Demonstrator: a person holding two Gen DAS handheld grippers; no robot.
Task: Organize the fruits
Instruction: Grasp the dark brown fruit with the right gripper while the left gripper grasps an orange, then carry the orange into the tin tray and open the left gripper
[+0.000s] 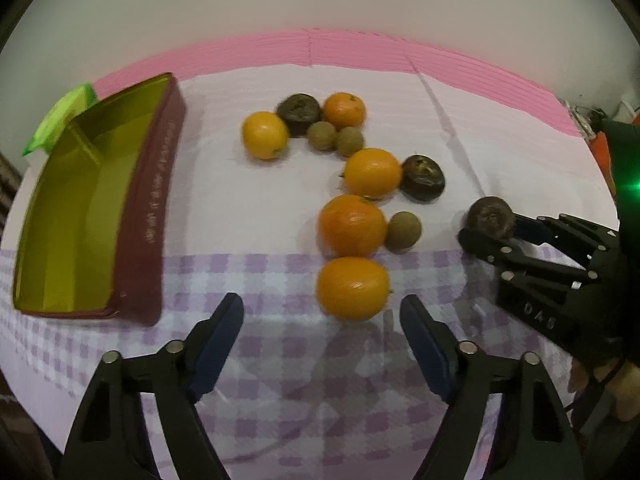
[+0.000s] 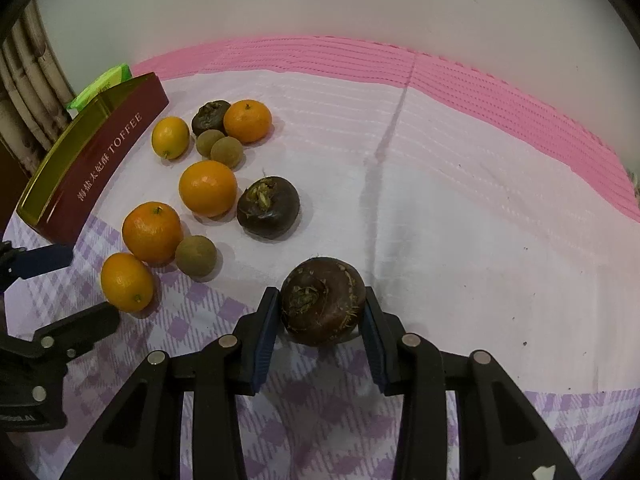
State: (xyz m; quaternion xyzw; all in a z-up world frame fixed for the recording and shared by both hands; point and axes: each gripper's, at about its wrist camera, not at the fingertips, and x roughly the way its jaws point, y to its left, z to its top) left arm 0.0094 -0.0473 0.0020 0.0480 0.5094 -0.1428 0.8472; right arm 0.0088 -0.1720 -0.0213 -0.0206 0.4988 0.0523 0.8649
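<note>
1. Box (image 1: pixel 92 200) sat on the desk (image 2: pixel 460 220), far left, w/ a packet (image 1: pixel 60 116) just behind it.
2. Fruit cluster (image 2: pixel 208 188) lay right of the box, running front to back.
3. Nearest orange (image 1: pixel 352 288) sat just ahead of the left gripper (image 1: pixel 322 320), betw. its jaws' line.
4. One dark fruit (image 2: pixel 322 306) sat apart, right of the cluster, betw. the right gripper (image 2: pixel 322 316) jaws.
</note>
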